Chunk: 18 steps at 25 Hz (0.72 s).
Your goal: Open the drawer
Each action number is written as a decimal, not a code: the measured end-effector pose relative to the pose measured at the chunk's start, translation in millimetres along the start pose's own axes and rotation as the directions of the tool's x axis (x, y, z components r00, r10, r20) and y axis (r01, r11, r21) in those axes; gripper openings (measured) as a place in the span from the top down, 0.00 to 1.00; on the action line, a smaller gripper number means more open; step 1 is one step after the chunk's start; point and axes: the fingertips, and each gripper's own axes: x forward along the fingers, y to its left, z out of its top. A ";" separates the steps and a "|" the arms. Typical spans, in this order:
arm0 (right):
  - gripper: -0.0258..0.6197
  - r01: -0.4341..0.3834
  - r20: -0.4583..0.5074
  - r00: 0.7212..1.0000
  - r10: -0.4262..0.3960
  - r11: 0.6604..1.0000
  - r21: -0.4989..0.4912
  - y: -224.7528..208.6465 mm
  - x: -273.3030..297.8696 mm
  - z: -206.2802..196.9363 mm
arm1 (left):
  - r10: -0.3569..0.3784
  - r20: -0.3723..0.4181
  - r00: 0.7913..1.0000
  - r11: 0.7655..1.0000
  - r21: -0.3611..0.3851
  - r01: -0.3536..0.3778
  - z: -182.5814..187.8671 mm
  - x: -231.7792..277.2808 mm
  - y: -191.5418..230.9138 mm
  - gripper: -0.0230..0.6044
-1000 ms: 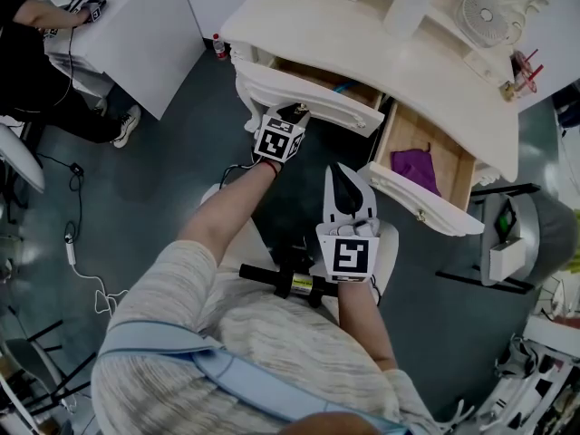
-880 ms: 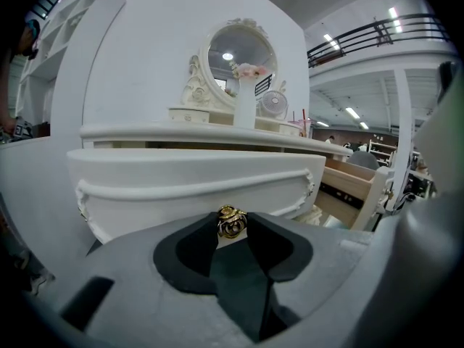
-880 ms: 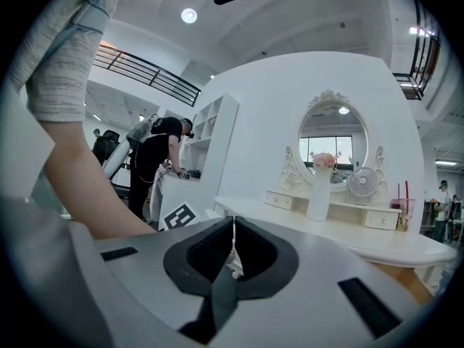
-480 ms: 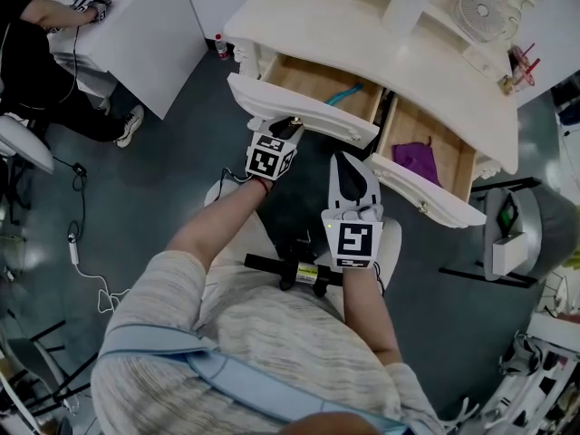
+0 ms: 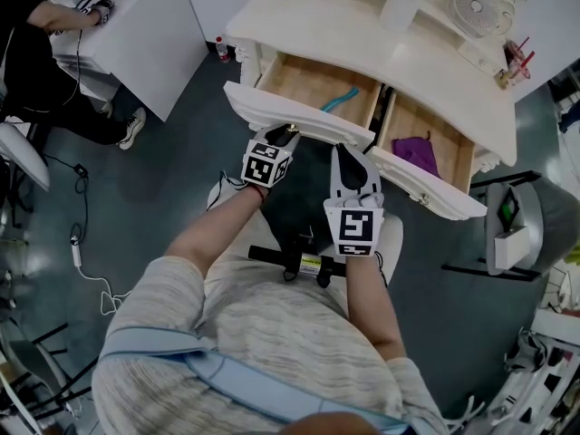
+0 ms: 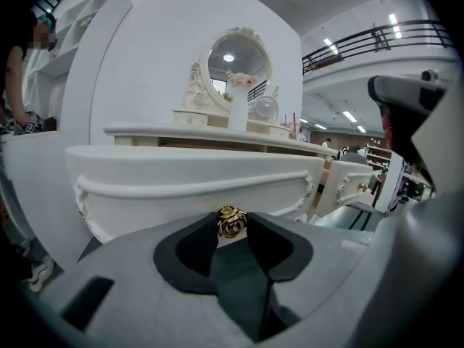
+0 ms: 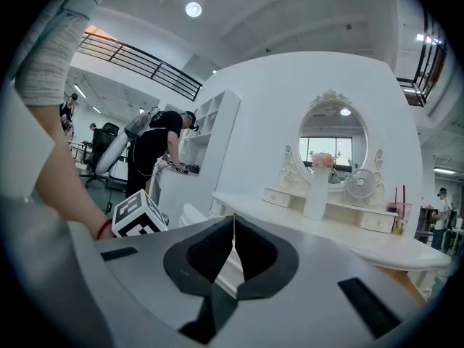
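The cream dressing table [image 5: 362, 39] has two drawers, both pulled out. My left gripper [image 5: 283, 135] is at the front panel of the left drawer [image 5: 299, 116]. In the left gripper view its jaws [image 6: 232, 225] are shut on the drawer's small gold knob [image 6: 232, 220], with the white drawer front [image 6: 188, 187] right behind. A teal item [image 5: 340, 98] lies inside that drawer. My right gripper [image 5: 350, 158] hovers just right of the left one, below the drawer fronts. In its own view the right gripper [image 7: 233, 220] is shut with nothing held.
The right drawer [image 5: 426, 193] stands open with a purple cloth [image 5: 415, 158] in it. A fan [image 5: 476, 3] and a vase [image 7: 317, 187] stand on the tabletop. A person [image 5: 27, 53] works at a white desk at the far left. A cable [image 5: 77, 243] lies on the floor.
The left drawer has come further out, showing more of its inside. My left gripper moved back toward the person with the knob. The right gripper stayed put.
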 end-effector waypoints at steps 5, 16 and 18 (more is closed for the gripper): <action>0.94 0.003 -0.007 1.000 -0.003 1.000 0.002 -1.8 -0.5 -2.2 | 0.002 -0.001 1.000 1.000 -0.004 -0.002 -6.2 -11.3 -3.4 0.75; 0.94 0.001 -0.013 1.000 -0.001 1.000 0.002 -1.8 -1.2 -2.9 | -0.005 -0.002 1.000 1.000 -0.004 0.005 -18.3 -32.9 -11.5 0.75; 0.94 -0.001 -0.015 1.000 0.001 1.000 0.002 -1.6 -1.0 -3.0 | -0.005 -0.002 1.000 1.000 -0.008 0.005 -18.5 -34.0 -12.4 0.75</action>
